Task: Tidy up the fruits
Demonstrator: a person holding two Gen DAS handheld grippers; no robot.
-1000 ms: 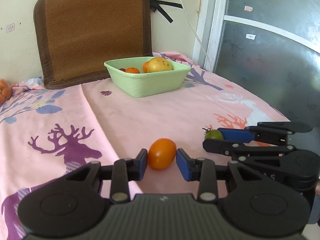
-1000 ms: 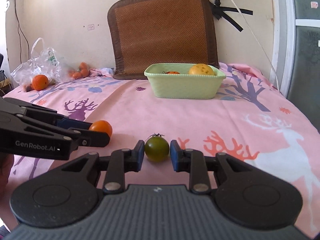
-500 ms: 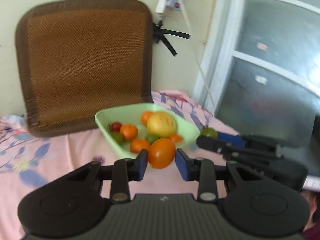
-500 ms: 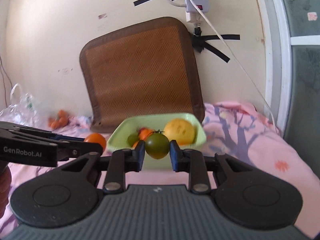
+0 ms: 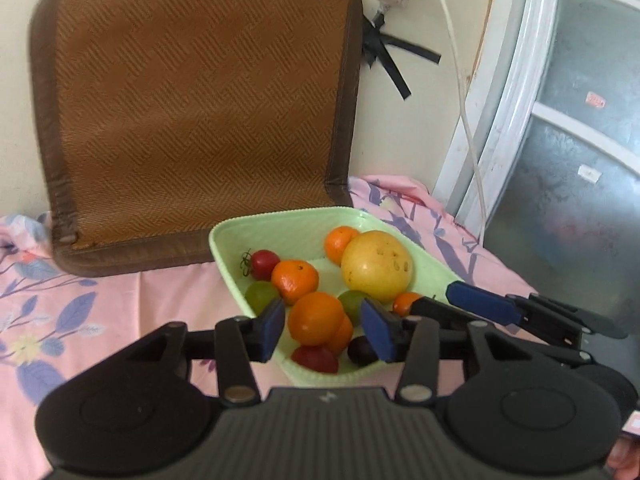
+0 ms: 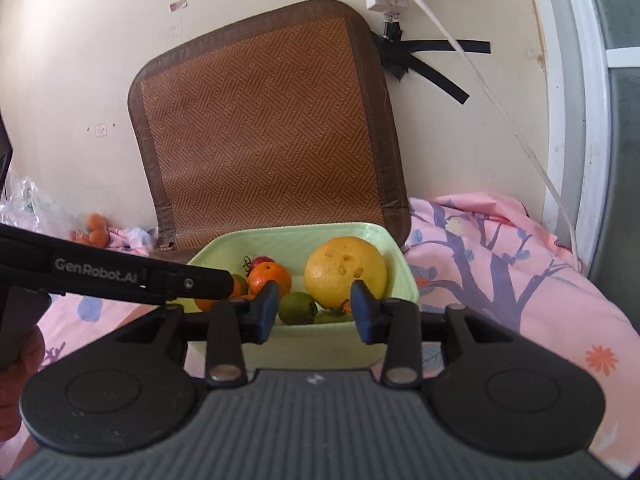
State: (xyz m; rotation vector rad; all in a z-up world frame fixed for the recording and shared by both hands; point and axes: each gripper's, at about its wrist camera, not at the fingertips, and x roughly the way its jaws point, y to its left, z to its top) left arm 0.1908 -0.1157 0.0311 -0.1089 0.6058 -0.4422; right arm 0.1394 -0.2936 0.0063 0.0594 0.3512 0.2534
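left gripper [image 5: 323, 330] over the near left part of the green basket [image 5: 280, 224], fingers spread wide, blue pads clear of the fruit on both sides. orange tomato [image 5: 316, 318] sits between the pads but untouched, lying in the basket on top of other fruit. right gripper [image 6: 314, 310] at the near rim of the same basket [image 6: 404, 276], fingers also wide, holding nothing. green tomato [image 6: 297, 307] lies in the basket just beyond the gap, next to the big yellow fruit [image 6: 346, 270].

basket contents, left view: big yellow fruit [image 5: 376, 266] at right centre, mandarin [image 5: 295, 280] left of it, a second orange one [image 5: 340, 240] at the far side, small red tomato [image 5: 264, 263] far left, two red-dark ones near the front wall, pale green ones in between.

right gripper shows in the left view [image 5: 476, 306] as a blue pad and black arm over the basket's right rim. left gripper's arm crosses the right view from the left [image 6: 120, 276].

surface under basket: pink printed cloth [image 5: 80, 304]. woven brown mat [image 5: 196, 92] leans on the wall behind. a few small orange fruits [image 6: 94, 230] lie far left on the cloth by a plastic bag.
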